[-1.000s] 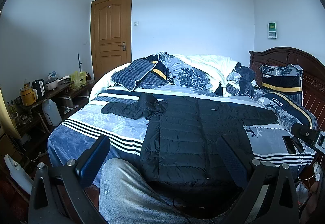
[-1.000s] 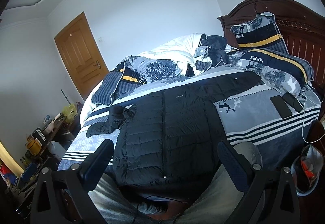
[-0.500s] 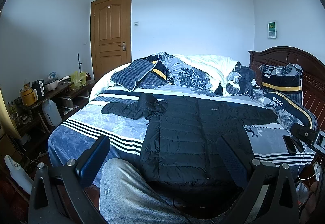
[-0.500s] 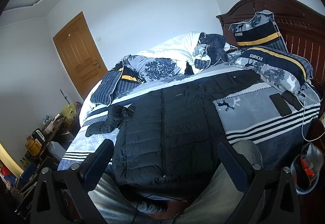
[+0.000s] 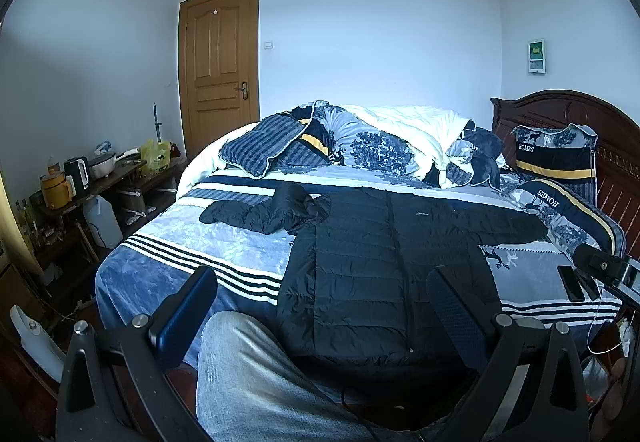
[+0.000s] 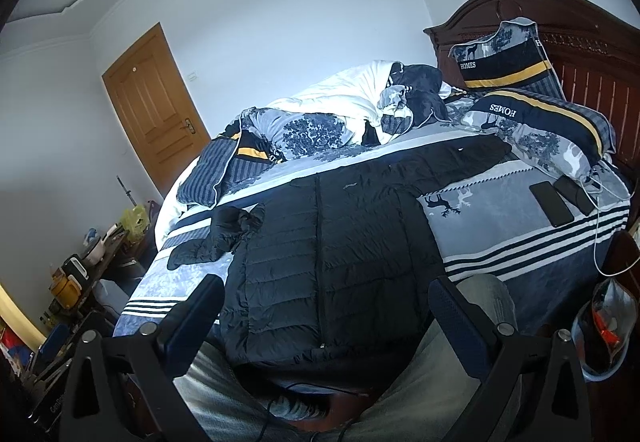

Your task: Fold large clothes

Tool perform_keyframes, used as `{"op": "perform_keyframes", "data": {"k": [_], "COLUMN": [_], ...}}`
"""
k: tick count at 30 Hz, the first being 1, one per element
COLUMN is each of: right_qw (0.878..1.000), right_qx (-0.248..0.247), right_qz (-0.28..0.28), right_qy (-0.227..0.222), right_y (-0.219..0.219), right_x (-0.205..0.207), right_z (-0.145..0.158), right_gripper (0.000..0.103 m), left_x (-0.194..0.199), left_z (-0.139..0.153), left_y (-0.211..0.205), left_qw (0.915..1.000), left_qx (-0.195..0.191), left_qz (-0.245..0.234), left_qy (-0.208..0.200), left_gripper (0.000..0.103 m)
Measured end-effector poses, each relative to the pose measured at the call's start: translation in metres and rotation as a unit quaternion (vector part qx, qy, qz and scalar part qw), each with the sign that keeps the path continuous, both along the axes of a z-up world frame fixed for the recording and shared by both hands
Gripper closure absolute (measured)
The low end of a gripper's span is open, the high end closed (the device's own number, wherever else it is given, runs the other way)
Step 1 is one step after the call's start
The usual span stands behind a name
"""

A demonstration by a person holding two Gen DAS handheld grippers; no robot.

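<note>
Both tongs, left (image 5: 320, 316) and right (image 6: 326, 316), gape wide, holding nothing. The black puffer jacket (image 5: 384, 262) lies flat on the bed (image 5: 208, 242). Straighten the bunched left sleeve (image 5: 264, 211) first, then fold inward.

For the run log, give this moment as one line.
jacket: flat on bed, unfolded | left hand-held gripper: open | right hand-held gripper: open

The jacket (image 5: 384, 258) is black with quilted bands. Under it the bedspread (image 5: 208, 242) is blue and pale grey — with white-and-navy stripes. Beside the jacket's far sleeve, the pillows (image 6: 536, 121) are navy with a yellow band. Behind the jacket the duvet (image 5: 404, 121) is white — the door (image 5: 218, 61) orange-brown.
</note>
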State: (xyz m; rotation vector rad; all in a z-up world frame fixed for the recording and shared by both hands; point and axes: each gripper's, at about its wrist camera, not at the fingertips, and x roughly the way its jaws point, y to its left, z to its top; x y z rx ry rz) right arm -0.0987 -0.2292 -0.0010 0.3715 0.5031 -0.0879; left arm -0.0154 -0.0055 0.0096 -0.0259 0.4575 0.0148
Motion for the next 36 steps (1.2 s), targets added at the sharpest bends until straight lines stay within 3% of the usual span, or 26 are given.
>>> {"op": "perform_keyframes", "data": {"k": [10, 13, 16, 20, 25, 28, 32, 36], "right_qw": [1.0, 0.998, 0.999, 0.999, 1.0, 0.999, 0.996, 0.991], "right_qx": [-0.003, -0.013, -0.007, 0.045, 0.01, 0.021, 0.077, 0.11], "right_qz": [0.01, 0.056, 0.05, 0.03, -0.007, -0.004, 0.006, -0.016], "right_qy": [0.0, -0.013, -0.001, 0.008, 0.011, 0.028, 0.037, 0.071], "right_y": [0.003, 0.001, -0.017, -0.057, -0.101, -0.137, -0.208, -0.309], "right_x": [0.002, 0.024, 0.056, 0.088, 0.134, 0.174, 0.223, 0.293], "right_z": [0.0, 0.004, 0.002, -0.016, -0.04, -0.055, -0.075, -0.101], "right_gripper": [0.0, 0.0, 0.0, 0.0, 0.0, 0.0, 0.0, 0.0], "left_x": [0.004, 0.033, 0.069, 0.108, 0.159, 0.192, 0.236, 0.286], "left_z": [-0.001, -0.002, -0.006, -0.016, -0.037, -0.051, -0.065, -0.084], "left_y": [0.0, -0.004, -0.014, -0.035, -0.075, -0.103, -0.14, -0.186], "left_qw": [1.0, 0.9992, 0.9976, 0.9959, 0.9938, 0.9932, 0.9882, 0.9773], "left_qx": [0.0, -0.018, -0.03, -0.024, 0.003, 0.0, -0.011, -0.021], "left_qz": [-0.009, -0.021, -0.022, -0.036, -0.046, -0.056, -0.093, -0.138], "left_qy": [0.005, 0.029, 0.058, 0.079, 0.101, 0.102, 0.121, 0.16], "left_gripper": [0.0, 0.0, 0.0, 0.0, 0.0, 0.0, 0.0, 0.0]}}
